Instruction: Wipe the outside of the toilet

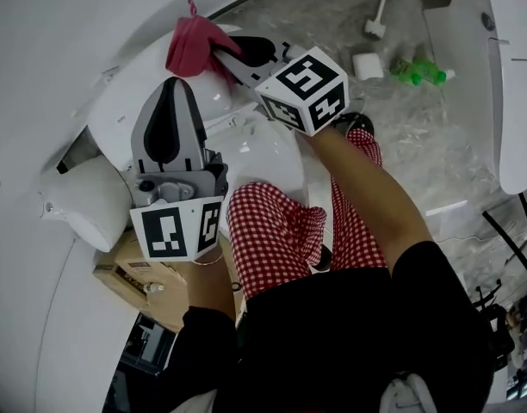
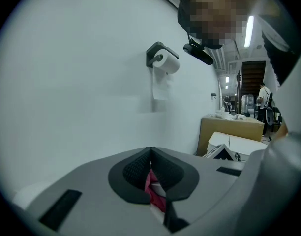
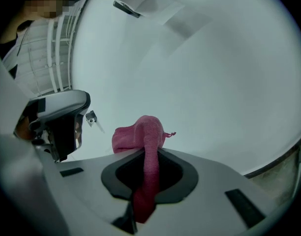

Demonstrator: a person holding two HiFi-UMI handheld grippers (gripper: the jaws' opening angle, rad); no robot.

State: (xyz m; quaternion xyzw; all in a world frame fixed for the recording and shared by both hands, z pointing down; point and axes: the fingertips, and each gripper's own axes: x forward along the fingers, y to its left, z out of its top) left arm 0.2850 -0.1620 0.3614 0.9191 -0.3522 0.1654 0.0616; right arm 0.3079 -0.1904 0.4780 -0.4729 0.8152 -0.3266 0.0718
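Pink cloth (image 1: 195, 46) hung bunched in the right gripper (image 1: 220, 52), clamped between its jaws, close over the white toilet (image 1: 113, 127). Just beside it the left gripper (image 1: 173, 84) pointed upward, jaws pressed together at their tips. A cardboard box (image 1: 130, 278) sat beside the person's red-checked trousers (image 1: 276, 231).

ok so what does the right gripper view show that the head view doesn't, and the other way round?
Right gripper view only: the pink cloth running down through the slot between the right gripper's jaws, clamped.
Head view only: the toilet, green bottles on the floor, a cardboard box, the person's checked trousers.
Both: the cloth bunched past the jaw tips, the left gripper, a white wall.
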